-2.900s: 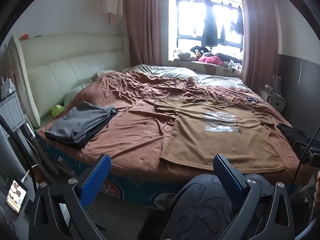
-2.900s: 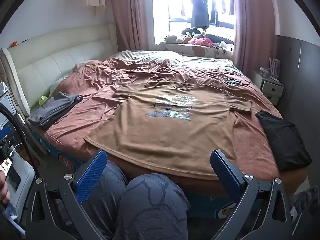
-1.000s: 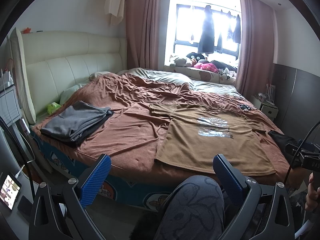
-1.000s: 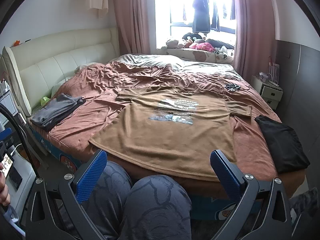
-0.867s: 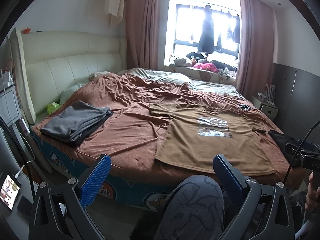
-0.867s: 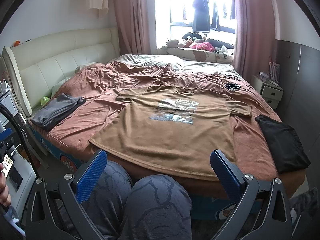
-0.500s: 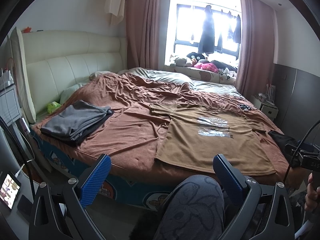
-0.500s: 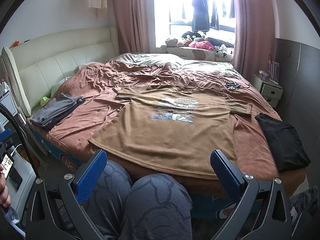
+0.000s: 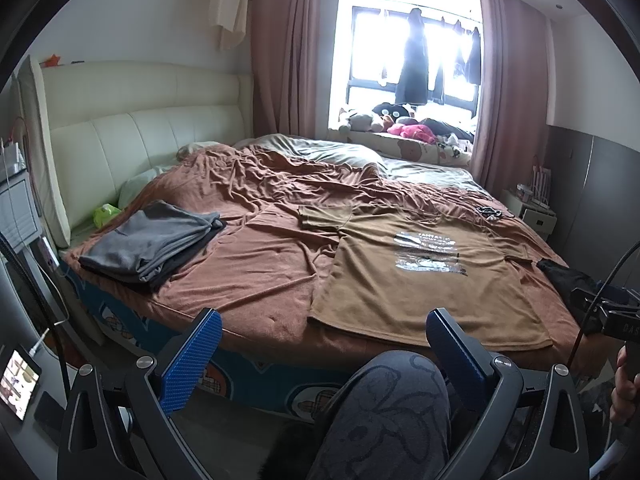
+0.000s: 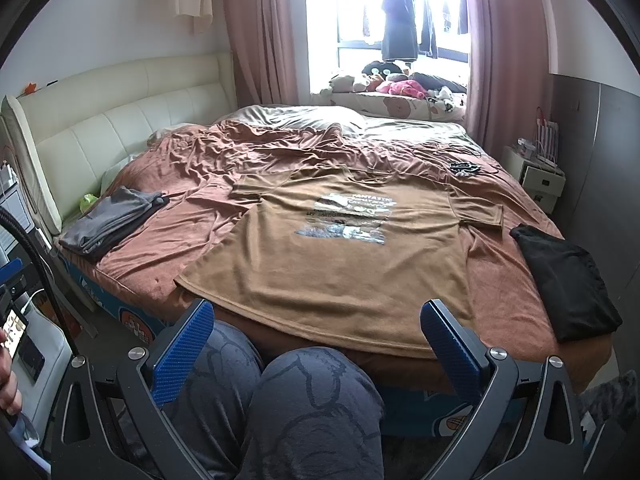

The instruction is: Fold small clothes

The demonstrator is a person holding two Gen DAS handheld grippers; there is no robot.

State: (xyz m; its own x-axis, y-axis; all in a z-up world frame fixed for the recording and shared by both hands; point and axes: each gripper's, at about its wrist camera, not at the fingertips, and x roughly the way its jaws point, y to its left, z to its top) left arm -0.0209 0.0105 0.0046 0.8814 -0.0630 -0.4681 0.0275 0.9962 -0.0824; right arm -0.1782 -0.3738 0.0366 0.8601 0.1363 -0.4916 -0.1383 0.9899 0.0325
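Observation:
A brown T-shirt [image 10: 352,264] with a silver print lies spread flat, front up, on the rust-brown bedspread [image 10: 208,224]; its hem reaches the near bed edge. It also shows in the left wrist view [image 9: 424,280]. My left gripper [image 9: 324,344] is open and empty, held off the near side of the bed, left of the shirt. My right gripper [image 10: 316,332] is open and empty, just short of the shirt's hem. Both hover above the person's knees [image 10: 312,412].
A folded grey pile [image 9: 148,240] lies at the bed's left edge. A folded black garment [image 10: 568,276] lies at the right edge. A small dark object [image 10: 464,168] lies beyond the shirt. A nightstand [image 10: 536,180] stands right; a phone screen [image 9: 16,372] is low left.
Both grippers have risen and drawn back a little from the bed since 2.9 s ago. Over the last second almost nothing moves. Both stay open.

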